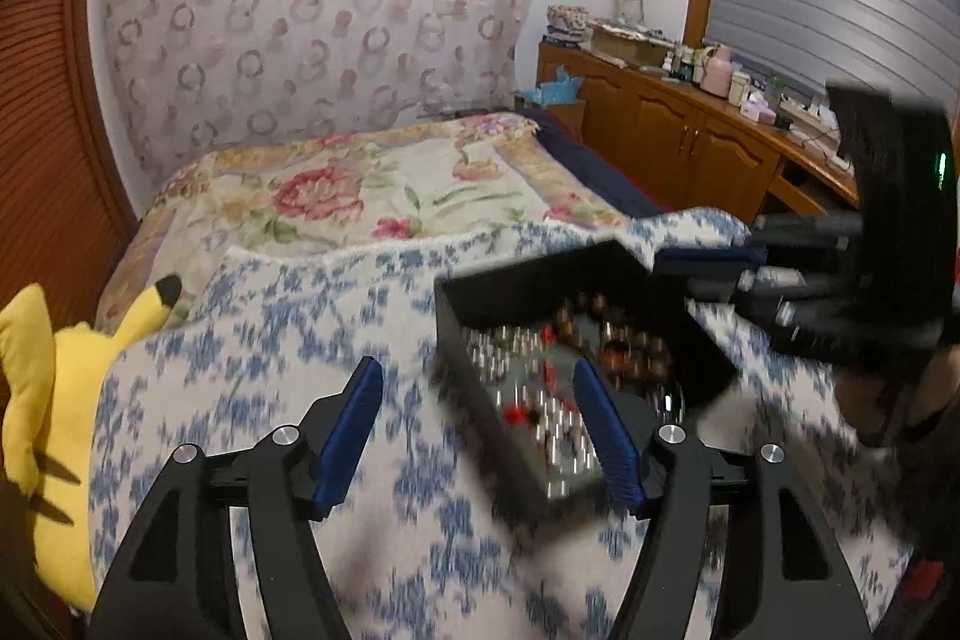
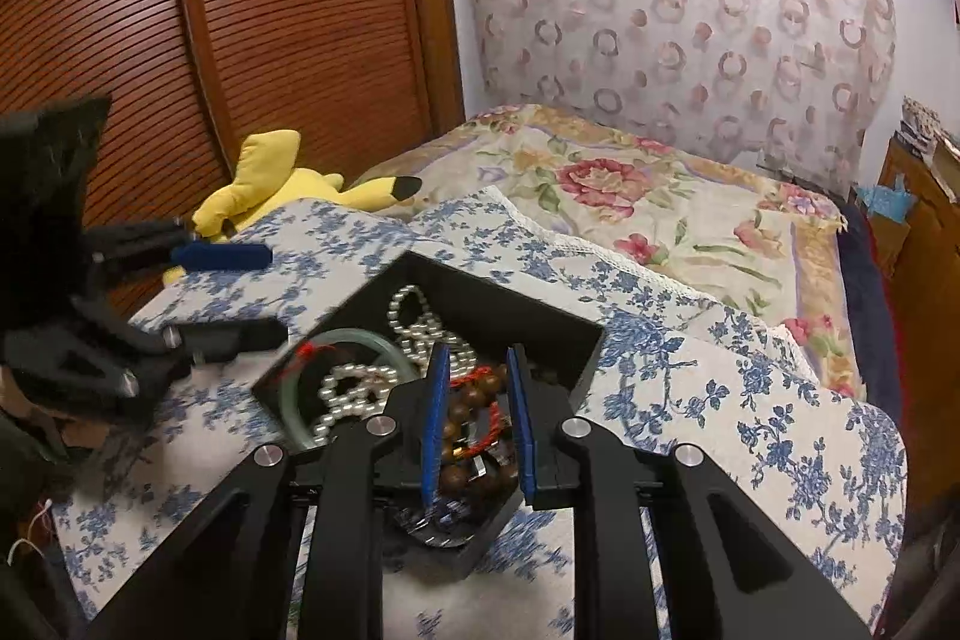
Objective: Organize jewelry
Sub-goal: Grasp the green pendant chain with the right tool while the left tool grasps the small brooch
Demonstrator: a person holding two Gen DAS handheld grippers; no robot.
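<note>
A black open jewelry box (image 2: 528,322) sits on a blue-flowered white cloth (image 2: 750,400); it also shows, blurred, in the left wrist view (image 1: 528,292). It holds white pearl strands (image 2: 414,316), a pale green bangle (image 2: 354,340) and a brown wooden bead bracelet (image 2: 474,394) with red cord. My right gripper (image 2: 474,388) hovers low over the box with its blue pads either side of the brown beads, partly closed; I cannot tell if it grips them. My left gripper (image 1: 480,400) is open, its right pad over the box's near edge.
A yellow plush toy (image 2: 282,184) lies at the left by a slatted wooden door (image 2: 180,10). A floral bedspread (image 2: 660,196) lies beyond the cloth. A wooden cabinet (image 1: 678,130) with clutter stands at the right under a shuttered window.
</note>
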